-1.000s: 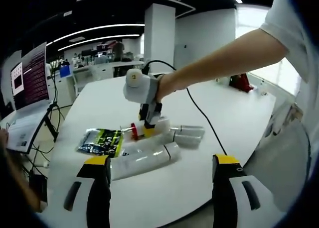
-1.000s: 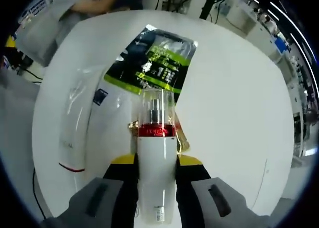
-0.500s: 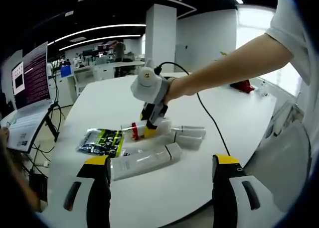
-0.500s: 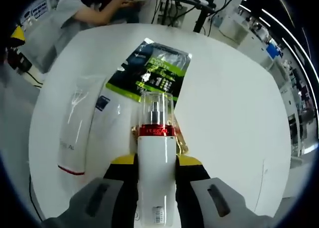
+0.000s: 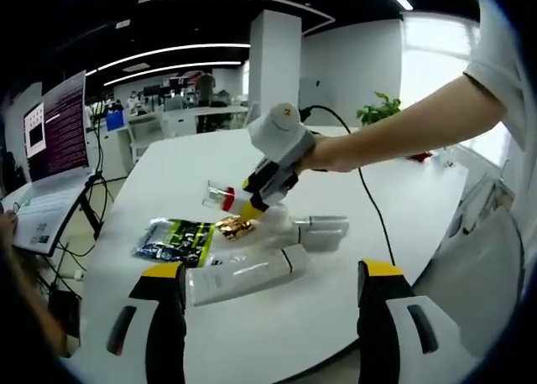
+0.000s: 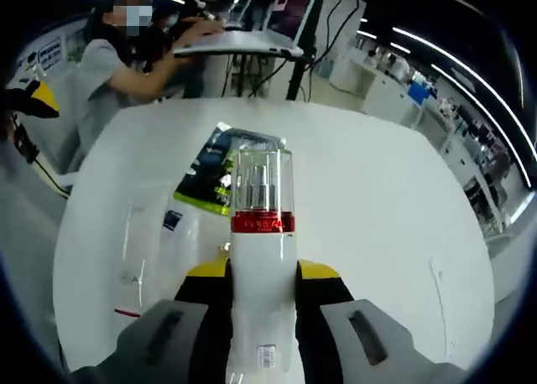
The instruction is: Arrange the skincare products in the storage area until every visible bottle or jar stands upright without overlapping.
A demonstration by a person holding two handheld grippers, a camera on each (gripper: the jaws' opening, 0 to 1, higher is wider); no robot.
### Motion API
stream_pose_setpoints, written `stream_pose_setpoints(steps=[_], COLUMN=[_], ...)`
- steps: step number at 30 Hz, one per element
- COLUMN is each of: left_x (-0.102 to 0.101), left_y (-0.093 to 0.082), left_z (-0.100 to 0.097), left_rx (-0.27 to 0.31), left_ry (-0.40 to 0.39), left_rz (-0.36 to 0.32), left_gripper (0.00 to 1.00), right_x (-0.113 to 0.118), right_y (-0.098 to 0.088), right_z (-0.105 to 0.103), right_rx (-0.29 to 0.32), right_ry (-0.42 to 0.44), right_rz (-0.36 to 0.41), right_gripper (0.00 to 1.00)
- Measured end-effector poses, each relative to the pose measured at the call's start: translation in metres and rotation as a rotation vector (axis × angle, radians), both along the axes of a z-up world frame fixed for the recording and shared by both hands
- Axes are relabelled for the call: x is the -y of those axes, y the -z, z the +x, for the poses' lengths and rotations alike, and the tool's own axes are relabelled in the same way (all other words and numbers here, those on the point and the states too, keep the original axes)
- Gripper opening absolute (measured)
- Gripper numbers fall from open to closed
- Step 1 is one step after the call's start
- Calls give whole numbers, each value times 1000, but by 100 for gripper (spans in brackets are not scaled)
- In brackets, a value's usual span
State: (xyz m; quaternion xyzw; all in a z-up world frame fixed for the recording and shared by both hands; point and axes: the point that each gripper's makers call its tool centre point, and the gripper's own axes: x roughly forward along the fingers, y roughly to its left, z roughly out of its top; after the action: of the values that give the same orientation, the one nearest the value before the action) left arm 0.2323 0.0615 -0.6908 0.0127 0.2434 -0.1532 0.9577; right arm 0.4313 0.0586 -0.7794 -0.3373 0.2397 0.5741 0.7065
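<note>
My right gripper [image 6: 262, 273] is shut on a white pump bottle [image 6: 262, 233] with a red band and a clear cap. In the left gripper view the right gripper [image 5: 267, 183] holds that bottle [image 5: 220, 198] tilted in the air above the white table [image 5: 168, 170]. Below it lie a small gold item [image 5: 235, 226], a green-black sachet [image 5: 174, 237], a long white tube [image 5: 243, 273] and two more white tubes [image 5: 317, 231], all on their sides. My left gripper [image 5: 270, 271] is open near the table's front edge, with nothing between its jaws.
The sachet [image 6: 222, 170] and a white tube [image 6: 138, 258] lie beneath the held bottle on the round table [image 6: 377, 233]. A person [image 6: 117, 65] sits past the table's edge at a laptop [image 6: 243, 40]. A screen on a stand [image 5: 59, 128] is at the left.
The right gripper has lifted the bottle off the pile and raised it up and to the right. The gold item beneath it has come into sight. The left gripper has stayed open.
</note>
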Motion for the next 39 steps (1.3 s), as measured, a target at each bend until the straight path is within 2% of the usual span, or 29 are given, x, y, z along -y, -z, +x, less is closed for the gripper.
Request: stream_pose_setpoints(steps=[5, 8, 9, 12, 18, 22, 27, 31, 33, 36, 39], left_x=[1, 2, 2, 1, 1, -1, -1, 0, 4, 16, 28], left_y=[-1, -3, -4, -7, -7, -12, -18, -29, -40, -57, -72], left_z=[0, 0, 0, 0, 1, 3, 3, 4, 6, 8, 9], left_rx=[6, 10, 14, 27, 27, 38, 54, 70, 85, 132, 163], left_ry=[5, 6, 5, -3, 0, -11, -1, 15, 34, 107, 159], left_rz=[1, -2, -4, -15, -28, -31, -24, -38, -56, -50, -80], left_gripper=[76, 76, 76, 76, 76, 76, 76, 76, 77, 78, 78], right_x=[8, 14, 12, 15, 28, 43, 53, 65, 71, 78, 84], right_y=[-16, -34, -34, -50, -74, -82, -92, -102, -105, -110, -115], right_z=[-1, -7, -7, -16, -29, -34, -44, -55, -61, -73, -86], right_rx=[-9, -18, -28, -92, -179, -248, -323, -386, -397, -405, -412], right_ry=[42, 58, 64, 103, 162, 243, 295, 322, 321, 308, 288], right_rz=[55, 107, 127, 227, 362, 435, 530, 608, 630, 648, 672], right_gripper=[26, 26, 26, 26, 26, 26, 26, 26, 26, 26, 27])
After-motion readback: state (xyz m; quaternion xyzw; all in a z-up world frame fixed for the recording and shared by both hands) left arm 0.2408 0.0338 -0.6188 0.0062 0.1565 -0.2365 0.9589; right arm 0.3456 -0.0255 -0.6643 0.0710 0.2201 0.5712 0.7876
